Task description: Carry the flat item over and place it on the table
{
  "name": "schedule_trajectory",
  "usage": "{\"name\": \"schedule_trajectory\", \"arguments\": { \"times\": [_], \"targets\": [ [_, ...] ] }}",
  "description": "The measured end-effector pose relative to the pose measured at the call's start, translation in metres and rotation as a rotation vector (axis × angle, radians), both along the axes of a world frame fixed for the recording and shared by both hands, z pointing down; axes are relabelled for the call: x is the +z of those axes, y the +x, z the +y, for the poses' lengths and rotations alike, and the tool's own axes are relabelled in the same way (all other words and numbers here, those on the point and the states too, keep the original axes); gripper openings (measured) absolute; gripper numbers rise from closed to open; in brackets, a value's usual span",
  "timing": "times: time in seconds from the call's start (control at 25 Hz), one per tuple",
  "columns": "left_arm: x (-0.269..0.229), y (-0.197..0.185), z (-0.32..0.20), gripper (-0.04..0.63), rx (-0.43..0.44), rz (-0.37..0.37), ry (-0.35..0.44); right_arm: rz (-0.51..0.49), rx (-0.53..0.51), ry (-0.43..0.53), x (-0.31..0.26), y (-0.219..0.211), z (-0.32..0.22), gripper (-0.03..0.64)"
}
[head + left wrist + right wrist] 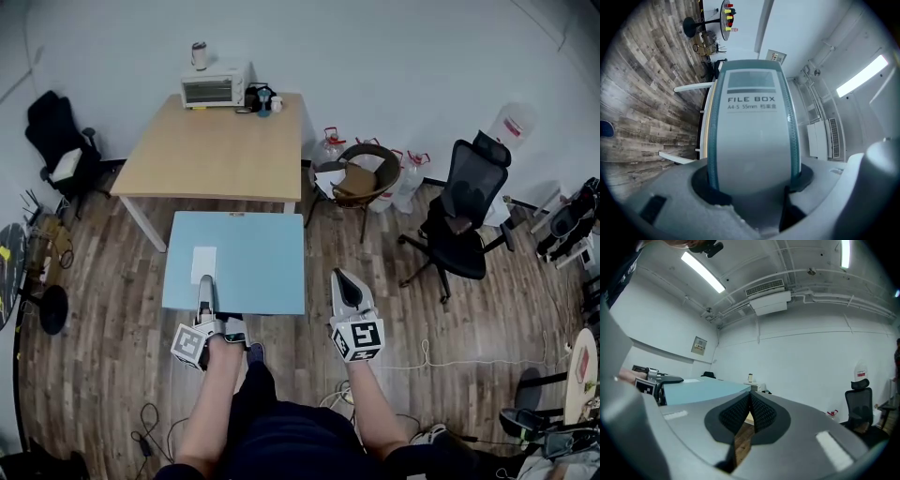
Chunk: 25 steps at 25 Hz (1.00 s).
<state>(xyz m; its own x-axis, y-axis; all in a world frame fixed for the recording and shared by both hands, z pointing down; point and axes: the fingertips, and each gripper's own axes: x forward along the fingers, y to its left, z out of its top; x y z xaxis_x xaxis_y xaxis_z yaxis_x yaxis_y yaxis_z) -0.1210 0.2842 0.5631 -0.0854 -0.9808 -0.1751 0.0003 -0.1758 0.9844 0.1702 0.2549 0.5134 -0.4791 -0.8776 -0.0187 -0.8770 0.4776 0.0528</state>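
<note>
A flat light-blue file box [246, 261] hangs level above the wood floor, just short of the wooden table [216, 155]. My left gripper [205, 287] is shut on its near edge, beside a white label. In the left gripper view the box's spine [752, 122], printed FILE BOX, fills the space between the jaws and is clamped at both sides. My right gripper [345, 283] floats to the right of the box, shut and holding nothing. In the right gripper view its pads [757, 411] meet at the tip, and the box [705, 389] shows at the left.
A toaster oven [215, 88] and small items sit at the table's far edge. To the right are a brown round chair [361, 183], water jugs [328, 145] and a black office chair [466, 220]. Another black chair [58, 141] stands at the left. Cables [450, 361] lie on the floor.
</note>
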Motion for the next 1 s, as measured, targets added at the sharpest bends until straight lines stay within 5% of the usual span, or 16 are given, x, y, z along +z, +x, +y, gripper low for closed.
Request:
{"name": "schedule_trajectory", "arguments": {
  "times": [0.48, 0.64, 1.0],
  "targets": [
    [-0.016, -0.057, -0.139, 0.259, 0.012, -0.005, -0.025, -0.002, 0.028, 0.008, -0.026, -0.053, -0.137, -0.002],
    [-0.023, -0.079, -0.176, 0.259, 0.015, -0.052, -0.021, 0.002, 0.046, 0.014, -0.028, -0.073, -0.169, 0.0],
    [-0.017, -0.106, -0.242, 0.259, 0.052, -0.024, -0.022, 0.009, 0.088, 0.023, -0.032, -0.097, -0.22, 0.0]
  ]
}}
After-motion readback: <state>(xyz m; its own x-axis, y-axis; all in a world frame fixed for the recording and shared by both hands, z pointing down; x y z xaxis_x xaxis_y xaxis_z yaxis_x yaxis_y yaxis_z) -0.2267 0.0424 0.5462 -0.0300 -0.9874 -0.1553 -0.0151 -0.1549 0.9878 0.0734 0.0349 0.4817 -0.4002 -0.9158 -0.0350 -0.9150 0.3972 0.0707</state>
